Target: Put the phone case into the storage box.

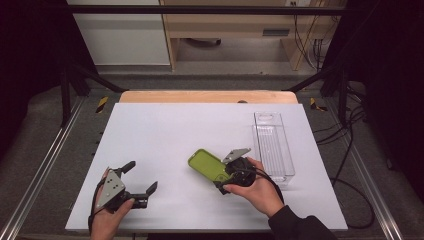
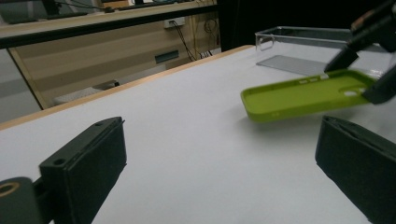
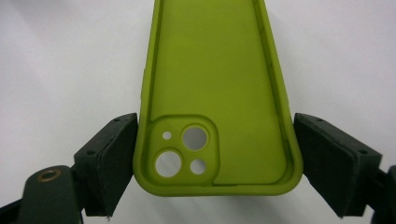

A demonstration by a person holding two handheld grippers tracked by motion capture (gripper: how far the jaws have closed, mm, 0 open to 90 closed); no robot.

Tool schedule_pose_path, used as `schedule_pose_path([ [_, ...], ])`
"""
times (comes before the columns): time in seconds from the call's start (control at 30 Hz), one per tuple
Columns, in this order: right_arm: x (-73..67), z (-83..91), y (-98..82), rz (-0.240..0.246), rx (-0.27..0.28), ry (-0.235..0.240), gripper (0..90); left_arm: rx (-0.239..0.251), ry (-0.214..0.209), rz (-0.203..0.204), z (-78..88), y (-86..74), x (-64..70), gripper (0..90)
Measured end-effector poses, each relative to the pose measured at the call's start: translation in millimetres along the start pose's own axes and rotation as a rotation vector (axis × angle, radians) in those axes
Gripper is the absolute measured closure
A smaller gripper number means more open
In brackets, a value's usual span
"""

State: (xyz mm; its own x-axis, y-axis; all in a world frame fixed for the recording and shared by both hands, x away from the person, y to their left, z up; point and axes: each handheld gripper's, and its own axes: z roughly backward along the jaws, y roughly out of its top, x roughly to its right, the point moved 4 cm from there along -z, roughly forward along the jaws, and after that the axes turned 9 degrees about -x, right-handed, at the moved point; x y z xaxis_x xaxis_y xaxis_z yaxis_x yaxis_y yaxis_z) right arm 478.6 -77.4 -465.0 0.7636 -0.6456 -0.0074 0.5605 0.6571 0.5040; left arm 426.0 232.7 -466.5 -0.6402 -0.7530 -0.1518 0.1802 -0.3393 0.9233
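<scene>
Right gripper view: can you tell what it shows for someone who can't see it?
A lime-green phone case is clamped across its camera-hole end between the right gripper's two black jaws, hollow side facing the camera. The white table lies behind it.

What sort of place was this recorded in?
Probably a lab or workshop recording station: a white table inside a black metal frame, loose cables on grey carpet, and plain wooden furniture behind.
</scene>
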Motion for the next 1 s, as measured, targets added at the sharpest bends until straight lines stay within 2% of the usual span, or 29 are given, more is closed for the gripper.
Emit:
schedule_pose_path([
  [0.03,1.6,2.3,2.8,0.005,-0.005,0.003,17.2,-0.008,-0.004,-0.017,-3.1,1.5,4.3,0.7],
  [0.07,4.7,7.0,8.1,0.011,-0.029,0.005,17.2,-0.02,-0.008,-0.059,-9.7,4.6,13.1,0.7],
  [0.1,4.7,7.0,8.1,0.011,-0.029,0.005,17.2,-0.02,-0.008,-0.059,-9.7,4.6,13.1,0.7],
  [0.13,7.8,10.8,12.6,0.014,-0.047,0.005,17.2,-0.031,-0.018,-0.094,-17.1,7.3,22.2,0.5],
  [0.2,10.4,14.4,16.4,0.019,-0.059,0.006,17.2,-0.05,-0.021,-0.154,-25.9,10.4,31.6,0.3],
  [0.23,11.6,16.6,18.3,0.022,-0.067,0.004,17.2,-0.05,-0.021,-0.154,-25.9,10.4,31.6,0.3],
  [0.27,12.6,18.7,20.2,0.023,-0.072,0.004,17.2,-0.057,-0.016,-0.234,-33.6,16.9,41.6,0.4],
  [0.3,13.4,20.8,21.7,0.026,-0.078,0.004,17.2,-0.057,-0.016,-0.234,-33.6,16.9,41.6,0.5],
  [0.33,14.3,22.8,22.8,0.03,-0.084,0.002,17.2,-0.05,-0.02,-0.291,-42.1,25.7,51.2,0.8],
  [0.43,18.0,29.0,24.6,0.029,-0.101,-0.006,17.2,-0.041,-0.025,-0.365,-57.6,38.2,62.8,1.3],
  [0.5,19.5,31.4,25.1,0.031,-0.102,-0.009,17.2,-0.04,-0.029,-0.379,-64.1,41.8,65.5,1.6],
  [0.57,24.0,39.0,26.2,0.023,-0.104,-0.013,17.1,-0.034,-0.027,-0.421,-84.2,50.6,69.8,2.1],
  [0.67,27.5,43.0,26.4,0.009,-0.109,-0.018,17.2,-0.03,-0.018,-0.424,-99.6,54.7,69.3,2.5],
  [0.77,28.1,44.3,26.4,0.012,-0.113,-0.02,17.2,-0.035,0.0,-0.431,-102.2,54.0,68.9,3.1],
  [1.0,19.6,44.9,38.1,0.024,-0.124,-0.016,17.1,-0.045,0.05,-0.46,-92.1,41.3,67.8,4.0],
])
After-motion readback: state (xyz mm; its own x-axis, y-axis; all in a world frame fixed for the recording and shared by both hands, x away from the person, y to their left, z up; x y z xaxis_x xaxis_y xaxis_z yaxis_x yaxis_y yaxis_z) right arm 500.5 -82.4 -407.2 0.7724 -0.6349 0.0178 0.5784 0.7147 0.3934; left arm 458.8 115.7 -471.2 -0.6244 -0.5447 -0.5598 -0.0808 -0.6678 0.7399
